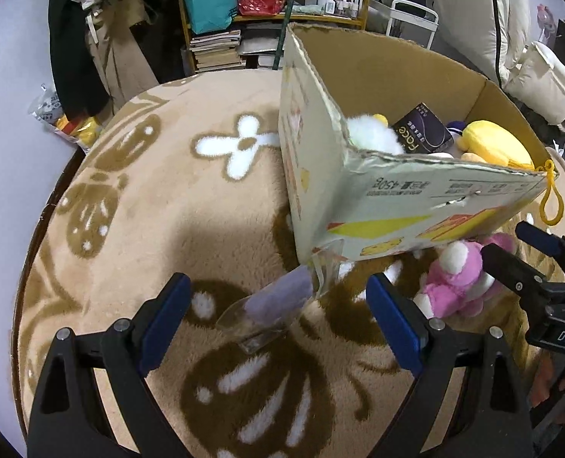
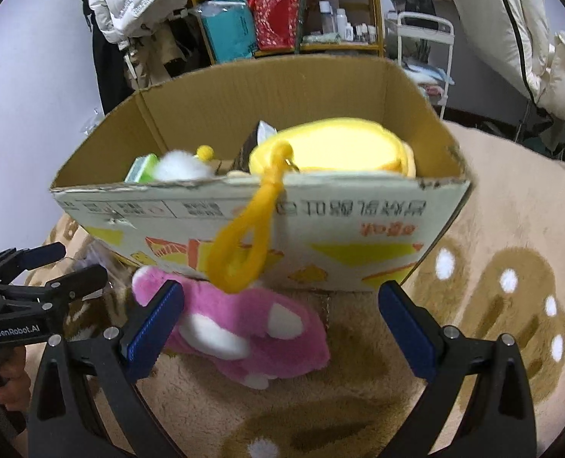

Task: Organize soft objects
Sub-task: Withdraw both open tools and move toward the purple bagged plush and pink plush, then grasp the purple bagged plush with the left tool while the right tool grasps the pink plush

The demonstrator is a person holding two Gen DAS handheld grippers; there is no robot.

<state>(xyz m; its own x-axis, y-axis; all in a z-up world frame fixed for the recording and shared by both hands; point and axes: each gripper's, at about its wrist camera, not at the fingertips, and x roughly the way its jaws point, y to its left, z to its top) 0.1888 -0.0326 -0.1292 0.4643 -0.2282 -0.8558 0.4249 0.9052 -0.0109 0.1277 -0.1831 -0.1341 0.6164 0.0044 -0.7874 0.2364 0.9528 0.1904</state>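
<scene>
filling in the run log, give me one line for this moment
left gripper: open over clear packet | right gripper: open around pink plush | cardboard box: holds yellow plush

The left gripper hangs wide open over a tan blanket, its blue pads either side of a clear packet lying at the box corner. Pink plush lies against the box's near wall, beside the right gripper. Inside: yellow plush, white plush.

Blk grippers, blue jaw pads, silver screws.
</scene>
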